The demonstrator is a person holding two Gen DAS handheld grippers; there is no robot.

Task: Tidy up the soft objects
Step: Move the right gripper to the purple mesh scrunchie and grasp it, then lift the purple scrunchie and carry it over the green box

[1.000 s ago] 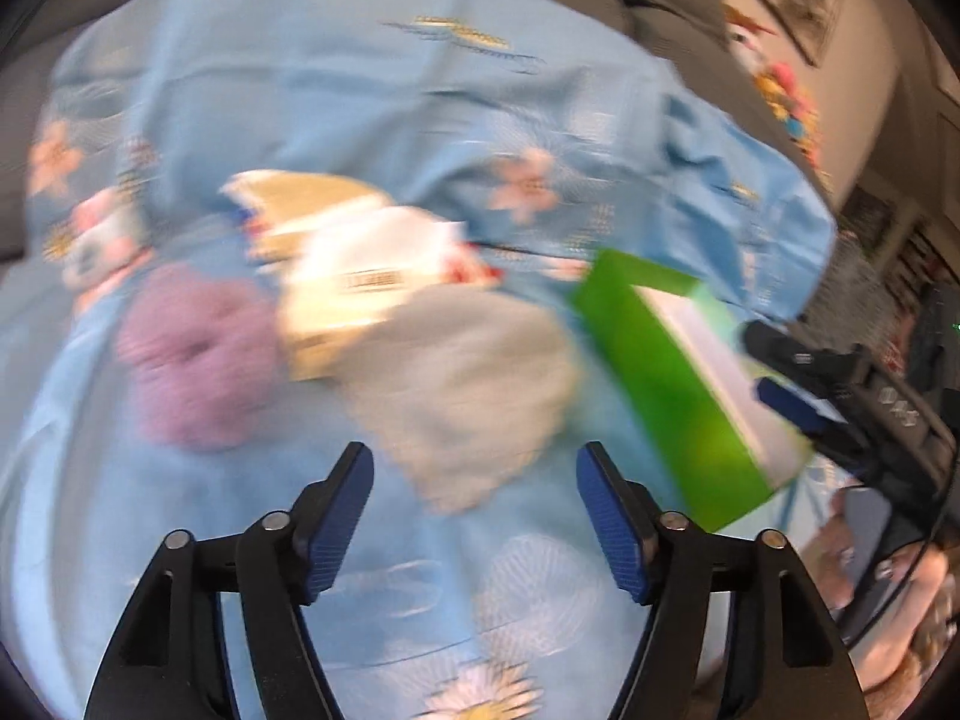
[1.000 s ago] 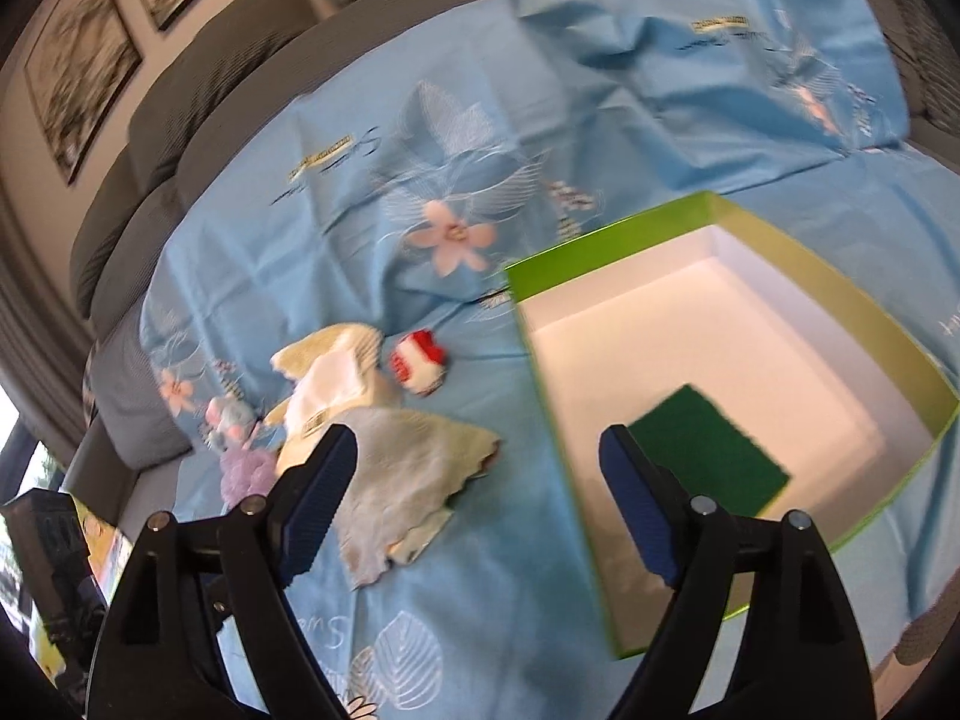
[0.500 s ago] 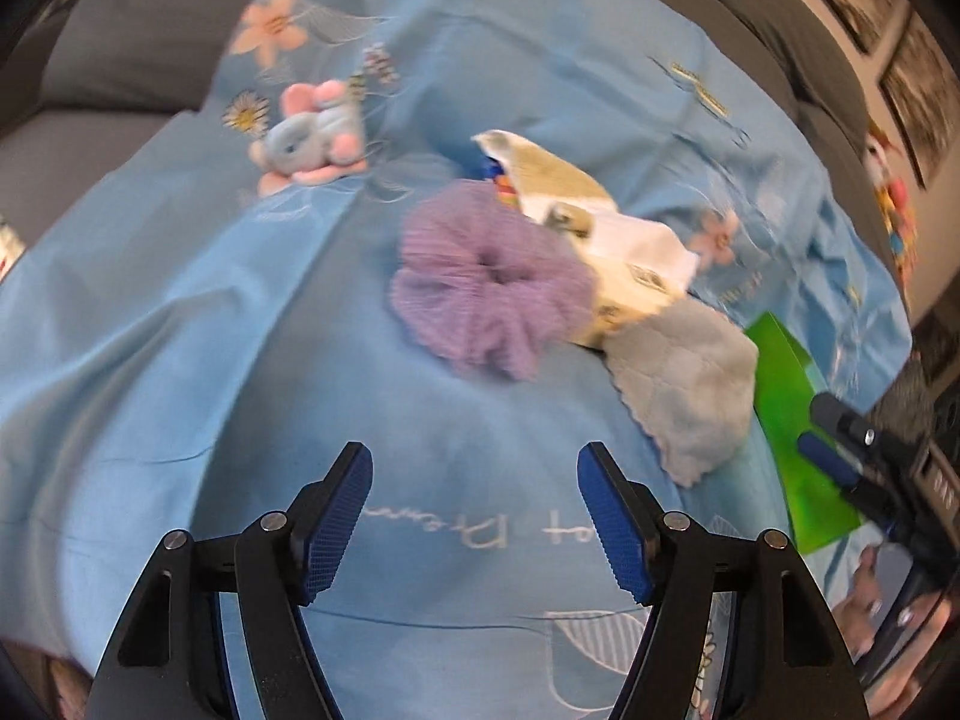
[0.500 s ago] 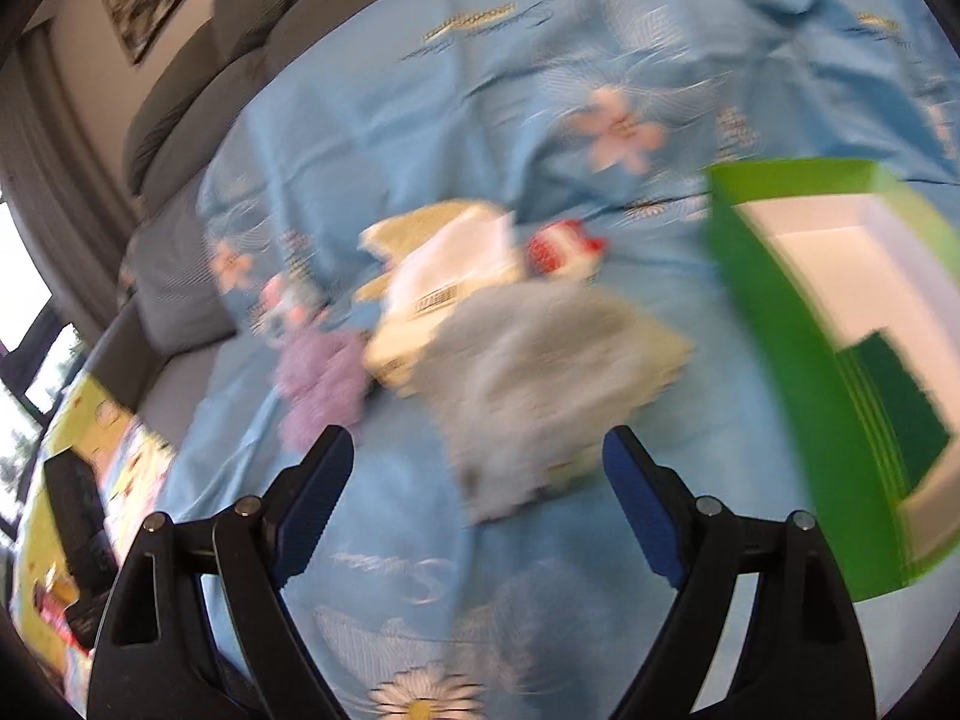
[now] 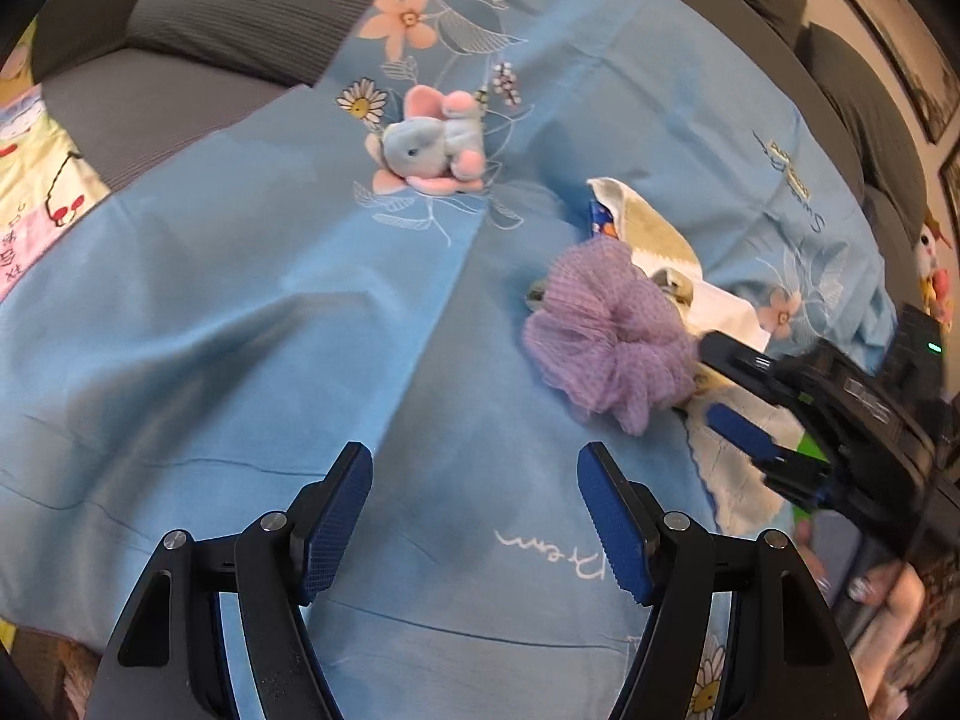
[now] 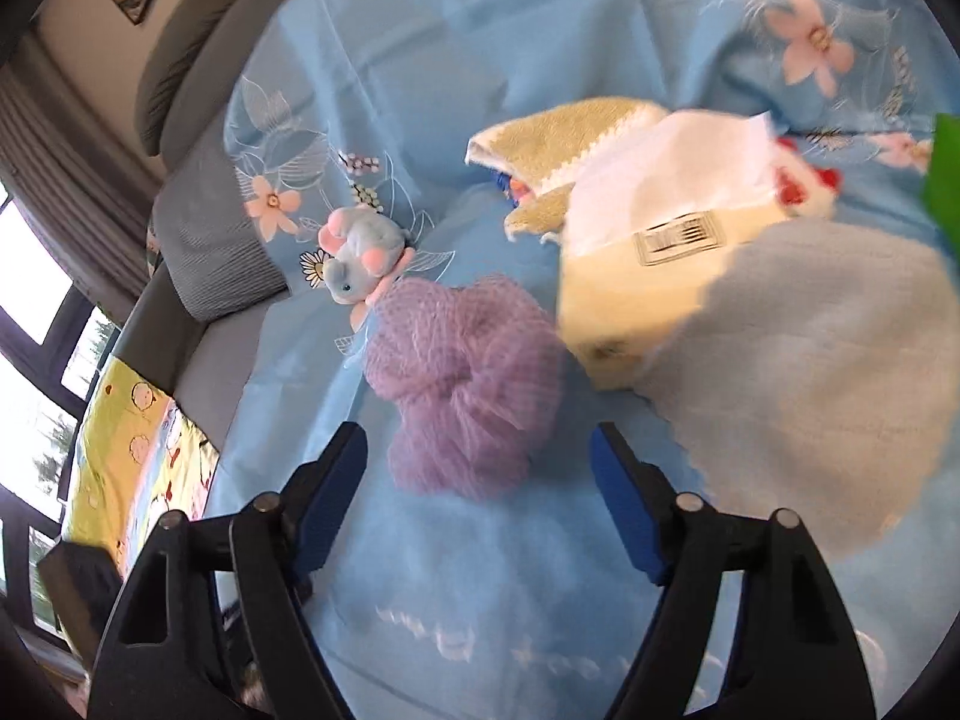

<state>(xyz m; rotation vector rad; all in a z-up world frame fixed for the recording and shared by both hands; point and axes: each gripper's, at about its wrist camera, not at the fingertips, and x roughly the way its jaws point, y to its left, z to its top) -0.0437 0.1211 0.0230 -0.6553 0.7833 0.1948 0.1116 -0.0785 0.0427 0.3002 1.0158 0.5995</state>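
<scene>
both wrist views look steeply down, close over the blue floral sheet (image 5: 240,300); they share the purple mesh scrunchie (image 5: 606,336) and plush elephant (image 6: 360,252).

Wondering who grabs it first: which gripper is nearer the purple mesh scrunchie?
Right. The right gripper has the purple mesh scrunchie just ahead of its closing jaws, untouched; the left gripper hangs open farther back, beside it.
</scene>
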